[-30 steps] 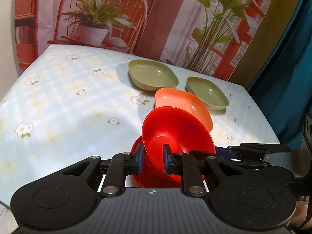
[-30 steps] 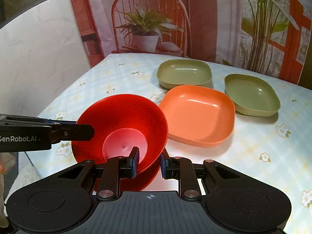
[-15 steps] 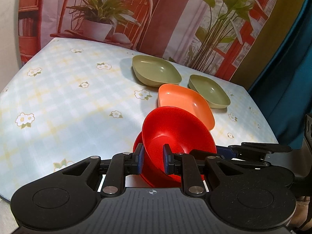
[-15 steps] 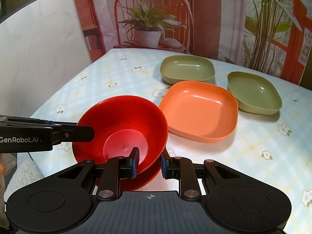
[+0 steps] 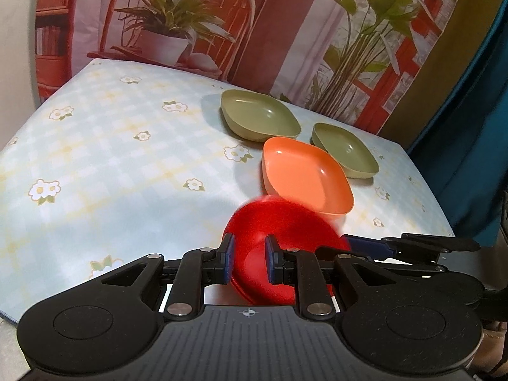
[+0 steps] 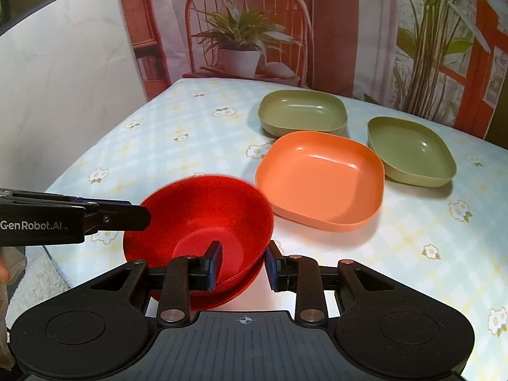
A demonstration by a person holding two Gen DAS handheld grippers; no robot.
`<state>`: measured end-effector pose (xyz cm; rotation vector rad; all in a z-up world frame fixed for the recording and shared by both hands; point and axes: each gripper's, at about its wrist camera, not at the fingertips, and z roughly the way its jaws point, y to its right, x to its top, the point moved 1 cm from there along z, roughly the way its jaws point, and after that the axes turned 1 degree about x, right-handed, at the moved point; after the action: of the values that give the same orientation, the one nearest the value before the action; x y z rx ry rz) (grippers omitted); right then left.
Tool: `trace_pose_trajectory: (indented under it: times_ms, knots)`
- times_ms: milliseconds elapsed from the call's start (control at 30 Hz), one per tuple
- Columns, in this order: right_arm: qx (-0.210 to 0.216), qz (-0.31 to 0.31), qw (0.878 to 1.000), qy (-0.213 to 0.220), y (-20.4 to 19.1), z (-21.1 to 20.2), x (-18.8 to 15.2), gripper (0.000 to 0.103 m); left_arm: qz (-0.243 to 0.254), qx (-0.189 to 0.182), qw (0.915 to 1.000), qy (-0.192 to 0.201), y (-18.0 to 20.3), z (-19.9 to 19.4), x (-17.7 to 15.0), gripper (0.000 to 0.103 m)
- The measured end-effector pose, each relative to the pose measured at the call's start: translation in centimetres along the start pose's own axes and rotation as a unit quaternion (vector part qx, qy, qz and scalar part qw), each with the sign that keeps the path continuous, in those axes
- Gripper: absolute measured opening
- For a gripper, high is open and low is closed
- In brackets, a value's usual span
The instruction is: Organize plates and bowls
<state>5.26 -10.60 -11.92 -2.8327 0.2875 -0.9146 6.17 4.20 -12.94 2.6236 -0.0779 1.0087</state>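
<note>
A red bowl (image 6: 206,212) sits tilted and blurred inside a second red bowl (image 6: 228,295) near the table's front edge. My left gripper (image 5: 249,263) is shut on the upper bowl's (image 5: 285,222) rim, one pad inside and one outside; in the right wrist view it (image 6: 139,217) reaches in from the left. My right gripper (image 6: 243,263) straddles the near rim with its jaws opening, and the inner pad stands off the wall. An orange square plate (image 6: 320,181) lies just behind the bowls. Two green plates (image 6: 301,111) (image 6: 409,152) lie farther back.
The flowered tablecloth (image 6: 158,146) stretches bare to the left of the dishes. A white wall panel (image 6: 63,95) stands left of the table. A printed backdrop with a chair and plants (image 6: 241,41) hangs behind it. A blue curtain (image 5: 470,127) hangs at the right.
The right gripper's jaws have spread off the bowl's rim. The upper red bowl has dropped lower into the one beneath and shows motion blur. The left gripper keeps its hold.
</note>
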Motion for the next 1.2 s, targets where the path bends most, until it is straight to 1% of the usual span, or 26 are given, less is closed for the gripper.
trace_pose_trajectory:
  times_ms: [233, 600, 667, 700, 767, 800, 867, 900, 967, 1100, 1200]
  knots:
    - [-0.003, -0.001, 1.000, 0.009, 0.3, -0.3, 0.0, 0.029, -0.010, 0.010, 0.9999, 0.008, -0.3, -0.2, 0.1, 0.021]
    - [-0.005, 0.012, 1.000, 0.025, 1.4, -0.7, 0.2, 0.029, -0.004, 0.016, 0.9998, 0.009, -0.1, 0.0, 0.5, 0.021]
    - [-0.006, 0.017, 0.999, 0.030, 1.8, -0.8, 0.4, 0.030, 0.003, 0.013, 0.9998, 0.013, 0.2, 0.0, 1.2, 0.021]
    - [-0.004, 0.020, 0.999, 0.034, 2.0, -0.9, 0.6, 0.031, 0.011, 0.014, 0.9997, 0.017, 0.4, 0.0, 1.6, 0.023]
    - [-0.002, 0.023, 0.999, 0.042, 2.6, -1.2, 1.2, 0.035, 0.025, 0.018, 0.9991, 0.027, 0.8, 0.0, 2.6, 0.023]
    - [-0.004, 0.022, 0.999, 0.048, 2.9, -1.3, 1.6, 0.036, 0.029, 0.018, 0.9989, 0.032, 1.0, 0.0, 3.1, 0.023]
    - [-0.009, 0.019, 0.998, 0.054, 3.5, -1.4, 2.3, 0.036, 0.029, 0.011, 0.9988, 0.039, 1.3, 0.0, 4.1, 0.025]
    - [-0.010, 0.019, 0.998, 0.056, 3.7, -1.5, 2.5, 0.037, 0.030, 0.009, 0.9986, 0.043, 1.4, 0.1, 4.6, 0.027]
    - [-0.014, 0.014, 0.998, 0.060, 4.3, -1.7, 3.1, 0.040, 0.038, 0.012, 0.9981, 0.047, 1.9, 0.3, 5.5, 0.029]
    - [-0.025, 0.011, 0.996, 0.080, 5.8, -2.0, 4.6, 0.041, 0.060, 0.022, 0.9966, 0.051, 3.2, 0.7, 7.2, 0.029]
    - [-0.023, 0.012, 0.995, 0.093, 6.7, -2.8, 5.8, 0.041, 0.065, 0.013, 0.9957, 0.065, 4.0, 0.5, 8.2, 0.030]
